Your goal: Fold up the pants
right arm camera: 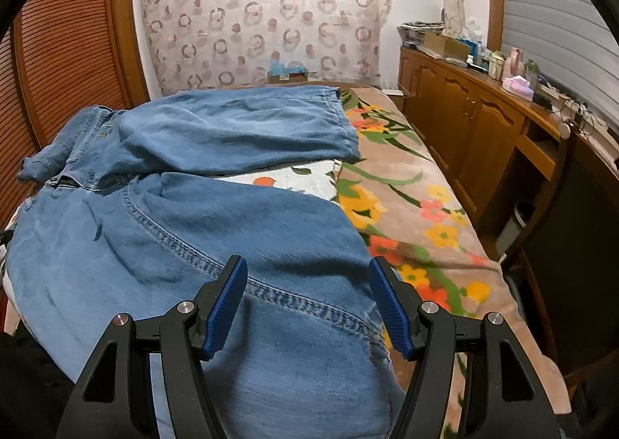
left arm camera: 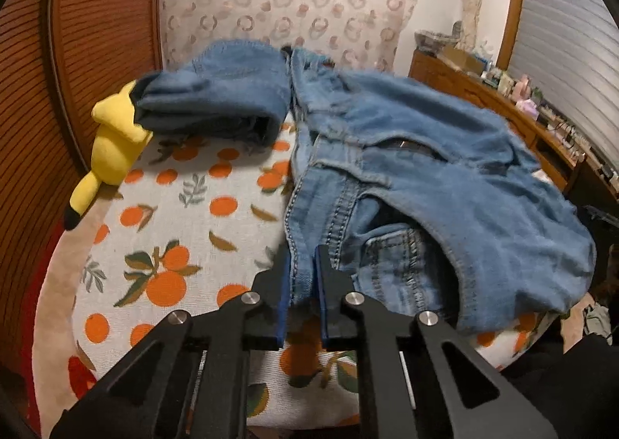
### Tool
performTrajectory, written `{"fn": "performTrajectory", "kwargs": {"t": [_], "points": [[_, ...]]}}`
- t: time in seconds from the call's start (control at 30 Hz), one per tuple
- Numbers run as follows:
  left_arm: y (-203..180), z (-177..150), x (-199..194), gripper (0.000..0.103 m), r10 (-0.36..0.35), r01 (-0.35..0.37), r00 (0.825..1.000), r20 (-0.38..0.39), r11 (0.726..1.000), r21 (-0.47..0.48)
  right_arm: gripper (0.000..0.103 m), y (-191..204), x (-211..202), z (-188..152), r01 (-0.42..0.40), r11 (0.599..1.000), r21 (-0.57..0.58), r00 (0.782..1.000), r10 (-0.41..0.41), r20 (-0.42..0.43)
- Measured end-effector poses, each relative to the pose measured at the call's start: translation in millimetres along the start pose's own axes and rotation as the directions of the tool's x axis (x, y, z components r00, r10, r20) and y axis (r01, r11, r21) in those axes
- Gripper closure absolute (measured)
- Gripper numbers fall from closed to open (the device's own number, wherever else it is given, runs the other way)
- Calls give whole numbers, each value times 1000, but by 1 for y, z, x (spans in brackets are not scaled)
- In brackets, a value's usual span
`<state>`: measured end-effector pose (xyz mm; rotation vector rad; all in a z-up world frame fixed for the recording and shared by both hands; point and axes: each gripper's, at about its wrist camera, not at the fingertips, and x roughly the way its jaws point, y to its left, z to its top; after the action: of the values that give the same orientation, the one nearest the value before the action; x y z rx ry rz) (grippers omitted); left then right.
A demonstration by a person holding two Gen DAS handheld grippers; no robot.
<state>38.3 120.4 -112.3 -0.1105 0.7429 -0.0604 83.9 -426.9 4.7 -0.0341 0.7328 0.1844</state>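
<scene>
On bed (right arm camera: 406, 152), left claw (left arm camera: 303, 276) pinches jeans (left arm camera: 425, 152) edge; right claw (right arm camera: 307, 299) hangs wide open, empty, above the leg. Better lift edge slowly, keeping seams aligned.

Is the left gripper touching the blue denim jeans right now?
Touching. The left wrist view shows the left gripper clamped on the blue denim jeans edge.

Between my left fingers (left arm camera: 323, 284) the jeans (left arm camera: 406, 175) edge is hidden; far folds ahead blur, right sideboard clutter (right arm camera: 503, 63) unreadable.
</scene>
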Motion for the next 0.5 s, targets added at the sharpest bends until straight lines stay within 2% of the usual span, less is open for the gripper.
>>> {"fn": "performTrajectory", "kwargs": {"t": [0.23, 0.5], "points": [[-15, 24, -35, 91, -31, 27, 995, 90, 998, 52, 37, -3, 3, 3, -4, 1000, -23, 1000, 4, 4], [-26, 37, -36, 91, -38, 29, 994, 105, 996, 84, 40, 12, 13, 3, -87, 994, -59, 996, 86, -20]]}}
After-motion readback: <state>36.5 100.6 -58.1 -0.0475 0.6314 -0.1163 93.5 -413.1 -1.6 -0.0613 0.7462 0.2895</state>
